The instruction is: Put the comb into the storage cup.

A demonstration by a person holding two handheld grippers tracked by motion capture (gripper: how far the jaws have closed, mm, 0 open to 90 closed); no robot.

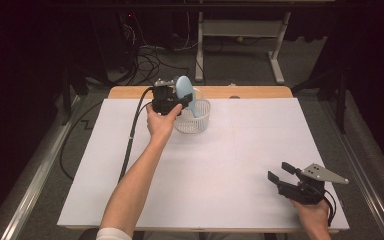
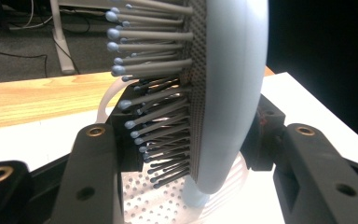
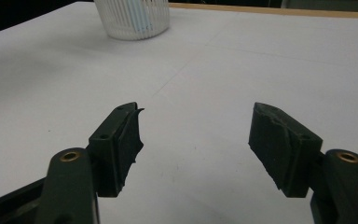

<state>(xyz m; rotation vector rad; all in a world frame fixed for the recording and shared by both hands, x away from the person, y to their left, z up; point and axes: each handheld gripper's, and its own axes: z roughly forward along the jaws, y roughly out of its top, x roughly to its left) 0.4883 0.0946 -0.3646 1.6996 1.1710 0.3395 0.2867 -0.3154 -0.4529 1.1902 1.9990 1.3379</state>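
High view: in the upper middle of the frame the left gripper point(image 1: 179, 102) is clenched on a light blue hairbrush point(image 1: 184, 90), holding its head up over a white slotted basket point(image 1: 200, 126) that stands on the white table cover point(image 1: 220, 165). The brush's handle slants down into the basket, and its tip is hidden behind the basket wall. The person's left forearm covers part of the gripper's body. At the lower right the right gripper point(image 1: 281, 172) hovers low over the cover, its jaws released and empty; the hand behind it is cut off by the bottom edge.

Left gripper view: the hairbrush point(image 2: 228, 93) stands edge-on in the centre, bristles pointing to the left, pinched between the pads; its top runs off the upper edge. The basket point(image 2: 163, 205) shows as a perforated floor at the bottom, mostly masked by the jaws.

Right gripper view: the right gripper point(image 3: 196, 140) stands wide apart with bare cover between. The basket point(image 3: 133, 21) sits at the upper left, its rim cut off, a blue streak showing blurred through its slots.
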